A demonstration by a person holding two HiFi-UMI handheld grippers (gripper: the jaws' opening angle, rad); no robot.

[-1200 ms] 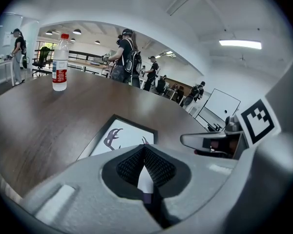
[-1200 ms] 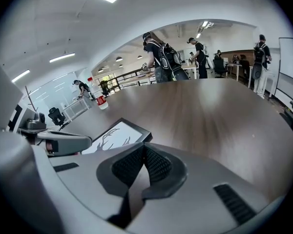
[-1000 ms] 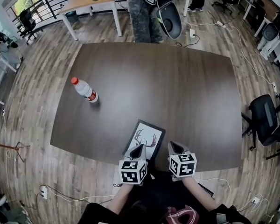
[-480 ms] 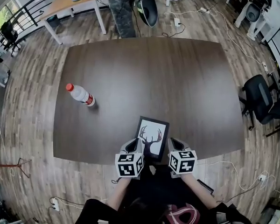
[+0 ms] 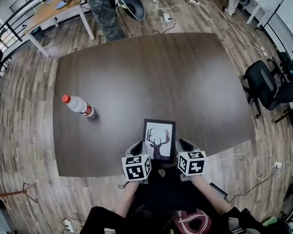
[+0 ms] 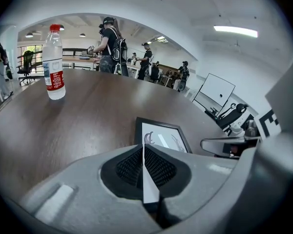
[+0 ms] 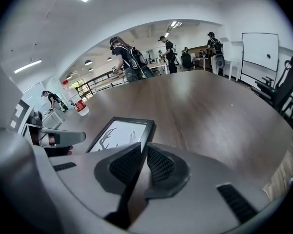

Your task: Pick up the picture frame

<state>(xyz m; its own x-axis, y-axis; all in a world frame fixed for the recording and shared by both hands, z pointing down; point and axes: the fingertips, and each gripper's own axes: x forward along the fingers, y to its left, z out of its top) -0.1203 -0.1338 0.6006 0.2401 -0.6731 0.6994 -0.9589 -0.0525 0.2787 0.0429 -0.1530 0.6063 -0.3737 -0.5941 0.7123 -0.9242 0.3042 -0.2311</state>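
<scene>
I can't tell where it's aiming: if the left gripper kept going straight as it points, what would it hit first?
Probably the picture frame: the left gripper, jaws shut, points down at its near left edge, just ahead. Depth is unclear; it might touch the table first.

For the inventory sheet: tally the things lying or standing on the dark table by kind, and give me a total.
Picture frame: 1
Plastic bottle: 1
Total: 2
</scene>
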